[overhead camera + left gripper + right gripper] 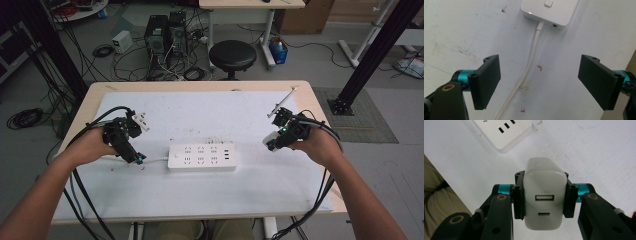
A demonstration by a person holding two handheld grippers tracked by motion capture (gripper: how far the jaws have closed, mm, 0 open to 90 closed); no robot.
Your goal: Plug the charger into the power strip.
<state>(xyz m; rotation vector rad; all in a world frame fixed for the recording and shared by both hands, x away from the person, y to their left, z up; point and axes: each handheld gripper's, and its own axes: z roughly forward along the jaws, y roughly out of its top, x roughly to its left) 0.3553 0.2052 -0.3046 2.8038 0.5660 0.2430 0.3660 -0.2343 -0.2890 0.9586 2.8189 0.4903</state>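
Right hand-held gripper (545,197): jaws clamped on white USB charger (545,195), port face toward its camera.

White power strip (201,157) at desk (320,210) centre, long axis across frame; lies left of charger in high view, upper left in right gripper view, clear gap between.

Left hand-held gripper (539,82): jaws wide, empty, straddling strip's cord (530,65) above desk; strip's switch end at frame top.

High view shows socket rows; left gripper view shows switch button; right gripper view shows charger ports.
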